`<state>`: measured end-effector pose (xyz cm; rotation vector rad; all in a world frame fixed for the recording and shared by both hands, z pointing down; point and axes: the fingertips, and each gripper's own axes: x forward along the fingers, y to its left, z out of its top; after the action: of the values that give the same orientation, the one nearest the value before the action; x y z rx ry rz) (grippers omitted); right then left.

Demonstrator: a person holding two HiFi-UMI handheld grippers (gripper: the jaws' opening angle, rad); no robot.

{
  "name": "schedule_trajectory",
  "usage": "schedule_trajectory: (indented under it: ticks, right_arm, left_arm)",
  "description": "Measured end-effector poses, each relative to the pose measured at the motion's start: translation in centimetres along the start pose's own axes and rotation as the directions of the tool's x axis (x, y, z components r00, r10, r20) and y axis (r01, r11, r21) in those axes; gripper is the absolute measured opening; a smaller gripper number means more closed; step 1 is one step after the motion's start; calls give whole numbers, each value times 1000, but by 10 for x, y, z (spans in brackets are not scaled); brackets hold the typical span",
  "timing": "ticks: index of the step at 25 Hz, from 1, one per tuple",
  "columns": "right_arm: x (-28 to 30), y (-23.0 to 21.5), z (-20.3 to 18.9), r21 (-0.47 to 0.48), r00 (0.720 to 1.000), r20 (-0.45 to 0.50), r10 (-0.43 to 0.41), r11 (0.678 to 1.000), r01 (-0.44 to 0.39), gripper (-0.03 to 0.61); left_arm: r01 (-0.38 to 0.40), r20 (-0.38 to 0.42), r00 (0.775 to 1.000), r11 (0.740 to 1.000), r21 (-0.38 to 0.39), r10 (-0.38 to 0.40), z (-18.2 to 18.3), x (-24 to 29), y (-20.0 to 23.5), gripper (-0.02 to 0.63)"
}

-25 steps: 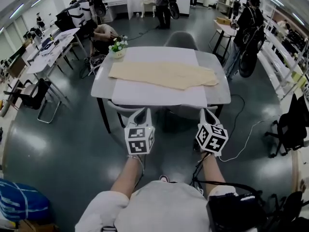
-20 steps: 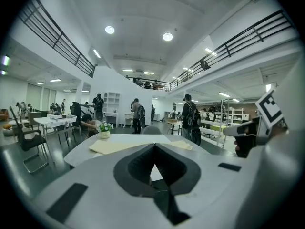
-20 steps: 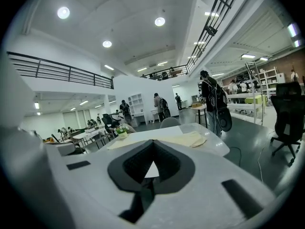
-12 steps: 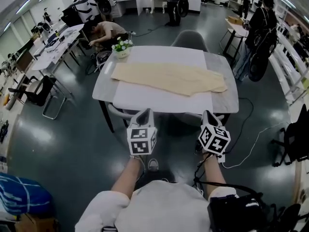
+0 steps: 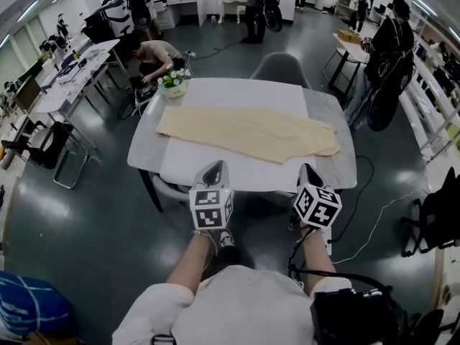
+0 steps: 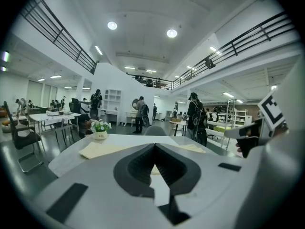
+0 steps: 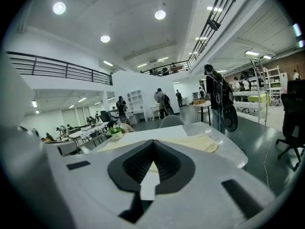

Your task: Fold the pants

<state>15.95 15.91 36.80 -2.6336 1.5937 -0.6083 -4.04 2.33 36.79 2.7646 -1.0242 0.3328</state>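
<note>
Nearest, the left gripper (image 5: 213,166) and right gripper (image 5: 307,169) were held side by side just short of the tabletop's near edge. Both pointed at the table (image 5: 339,165), each marker cube (image 5: 210,208) facing the person. The left gripper's jaws were closed tip to tip with nothing between them. The right gripper's jaws were also together and empty. Neither touched the pants.

A white mat (image 5: 237,90) covered most of the tabletop, with grey top showing along the left and right edges. The pants (image 5: 248,130), cream-coloured, lay flat on the mat at full length. They ran from near the left edge to near the right edge, the right end angled toward the near edge.

A flower pot (image 5: 173,83) sat at the far left corner, apart from the pants. A grey chair (image 5: 279,66) stood at the far edge. Beyond it, a crouched person (image 5: 154,50) was on the floor past the far left corner. A person with a backpack (image 5: 388,52) stood off the right edge. More people stood further back.
</note>
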Motion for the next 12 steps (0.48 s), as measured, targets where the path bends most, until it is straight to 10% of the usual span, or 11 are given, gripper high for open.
schedule_trajectory:
  ticks: [12]
  right_arm:
    - [150,14,66,-13,999,15,-50,999,51,-8]
  left_arm:
    - [35,13,999,999,9,-35,63,151,73,4]
